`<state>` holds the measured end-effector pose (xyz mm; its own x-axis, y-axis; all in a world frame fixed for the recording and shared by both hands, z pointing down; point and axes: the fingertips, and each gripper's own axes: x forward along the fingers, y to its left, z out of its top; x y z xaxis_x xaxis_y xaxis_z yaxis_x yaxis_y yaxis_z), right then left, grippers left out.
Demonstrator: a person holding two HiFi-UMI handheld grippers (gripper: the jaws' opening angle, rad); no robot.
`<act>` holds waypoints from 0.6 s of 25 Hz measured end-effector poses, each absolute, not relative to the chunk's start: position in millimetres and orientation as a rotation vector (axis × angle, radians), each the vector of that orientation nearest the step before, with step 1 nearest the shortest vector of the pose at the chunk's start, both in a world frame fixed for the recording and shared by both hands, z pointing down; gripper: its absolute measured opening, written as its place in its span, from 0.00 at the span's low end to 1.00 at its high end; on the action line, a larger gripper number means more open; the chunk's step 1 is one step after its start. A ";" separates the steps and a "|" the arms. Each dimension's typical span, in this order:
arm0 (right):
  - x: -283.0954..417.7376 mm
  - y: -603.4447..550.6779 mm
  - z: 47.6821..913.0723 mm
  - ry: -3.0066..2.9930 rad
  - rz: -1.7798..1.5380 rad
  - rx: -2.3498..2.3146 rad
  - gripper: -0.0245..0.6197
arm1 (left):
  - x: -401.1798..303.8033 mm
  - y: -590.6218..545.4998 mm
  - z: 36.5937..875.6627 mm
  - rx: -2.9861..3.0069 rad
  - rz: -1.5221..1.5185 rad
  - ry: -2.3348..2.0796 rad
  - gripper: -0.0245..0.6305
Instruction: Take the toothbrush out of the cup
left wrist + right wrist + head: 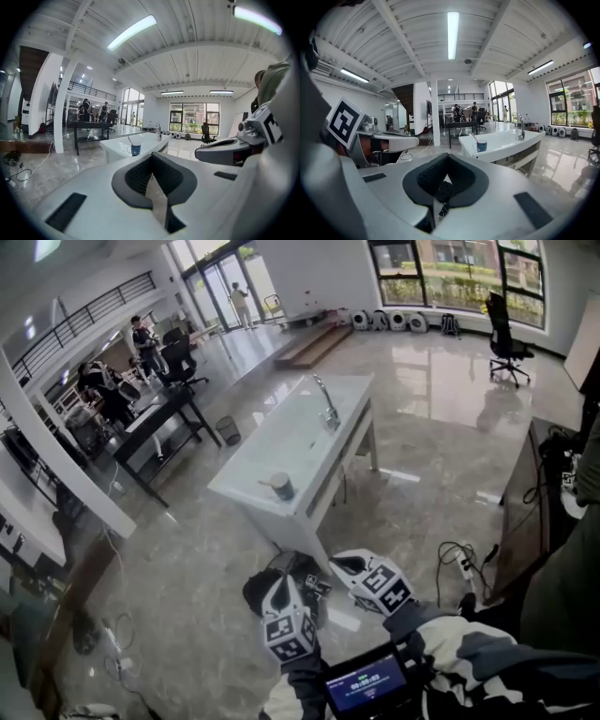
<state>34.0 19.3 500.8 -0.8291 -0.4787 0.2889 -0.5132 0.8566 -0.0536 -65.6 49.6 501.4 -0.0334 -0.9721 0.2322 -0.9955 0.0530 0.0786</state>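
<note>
A blue cup stands near the front corner of a white sink table, a few steps away. A toothbrush leans out of it. Both gripper views show the cup small and far ahead, with the toothbrush sticking up to the left. My left gripper and right gripper hang side by side over the floor, well short of the table. Each gripper has its jaws closed together with nothing between them.
A faucet rises at the table's far end. A black desk with people and chairs stands to the left, with a small bin beside it. Cables lie on the marble floor at right. An office chair is far back.
</note>
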 end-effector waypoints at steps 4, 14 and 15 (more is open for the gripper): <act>12.1 7.1 504.2 -2.743 0.186 0.786 0.03 | -89.5 37.6 509.4 2.034 0.154 -2.079 0.04; 4.7 -20.8 510.7 -2.694 0.175 0.818 0.03 | -105.7 10.0 530.0 2.039 0.149 -2.022 0.04; 4.4 -24.4 512.2 -2.691 0.181 0.819 0.03 | -104.9 6.4 530.2 2.044 0.154 -2.018 0.04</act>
